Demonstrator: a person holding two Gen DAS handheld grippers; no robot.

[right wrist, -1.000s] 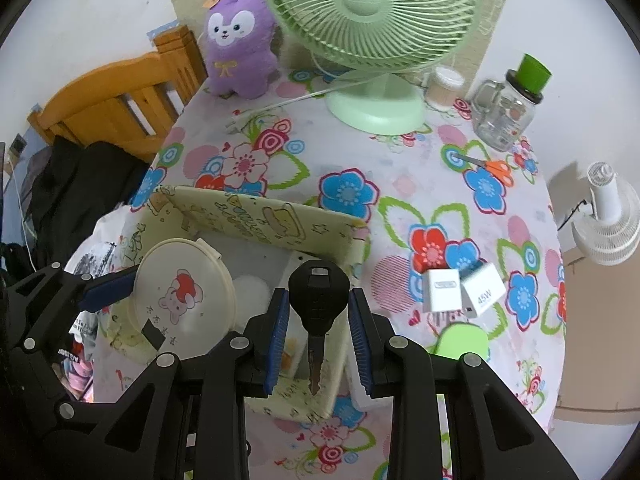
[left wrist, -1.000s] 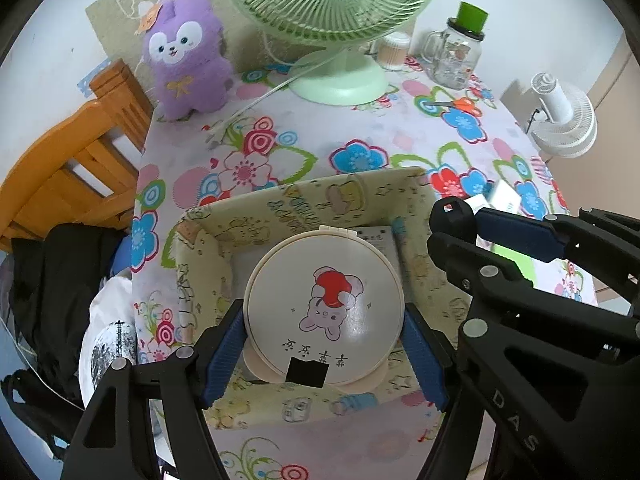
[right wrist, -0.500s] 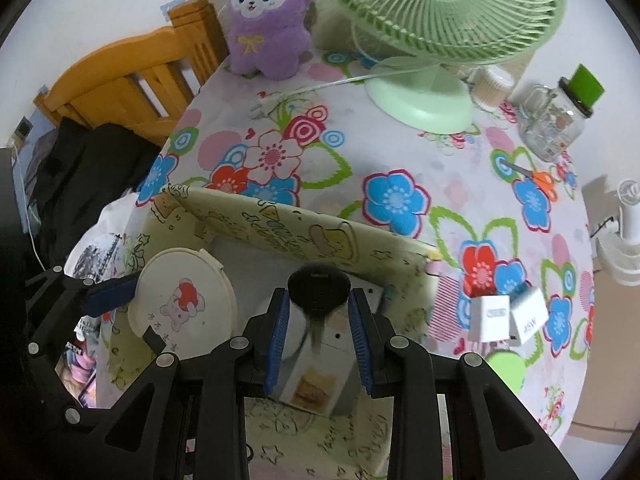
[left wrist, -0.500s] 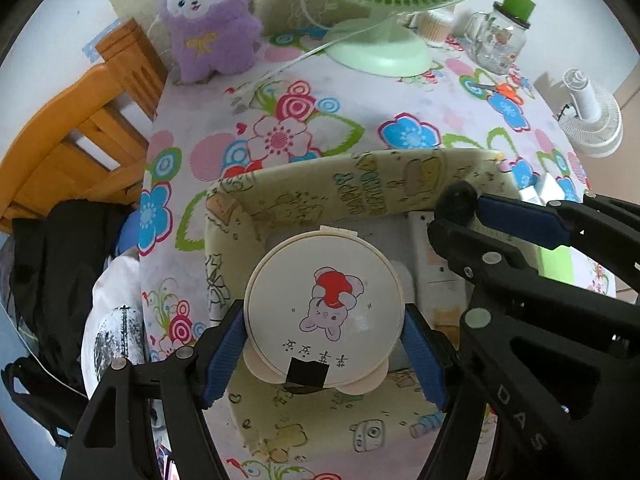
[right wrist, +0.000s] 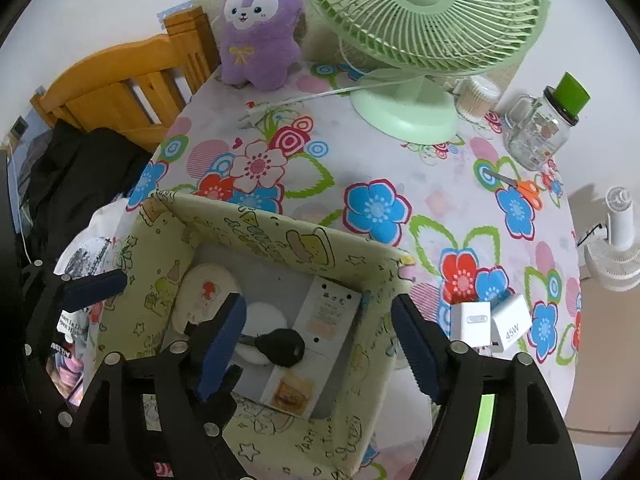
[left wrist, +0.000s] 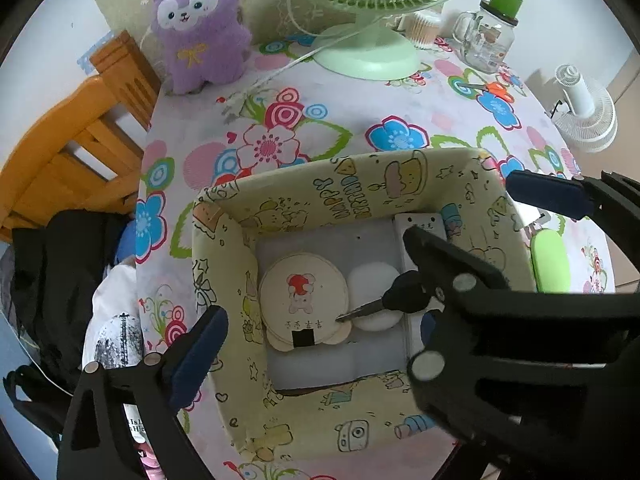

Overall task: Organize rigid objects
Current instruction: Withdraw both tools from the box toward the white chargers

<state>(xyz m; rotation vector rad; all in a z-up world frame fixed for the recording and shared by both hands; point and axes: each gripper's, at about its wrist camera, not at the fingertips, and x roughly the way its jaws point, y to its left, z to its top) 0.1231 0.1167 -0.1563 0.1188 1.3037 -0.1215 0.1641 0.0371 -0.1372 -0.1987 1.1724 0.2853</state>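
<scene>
Left wrist view showed the round cream mirror with cartoon print (left wrist: 303, 305) lying whole in the yellow printed fabric bin (left wrist: 224, 248); right view caught only part. Black-headed key (right wrist: 279, 346) lay on a white round pad (right wrist: 262, 312) beside a white box (right wrist: 326, 316). Left tool (left wrist: 360, 280) and right tool (right wrist: 316, 344) had both just spread, pinching nothing. White chargers (right wrist: 490, 324) sat outside the bin's right wall; green fan (right wrist: 420, 16) at the bench's far edge.

Floral table (right wrist: 440, 184): bin (right wrist: 280, 236), fan (right wrist: 404, 108), plush (right wrist: 256, 40).
</scene>
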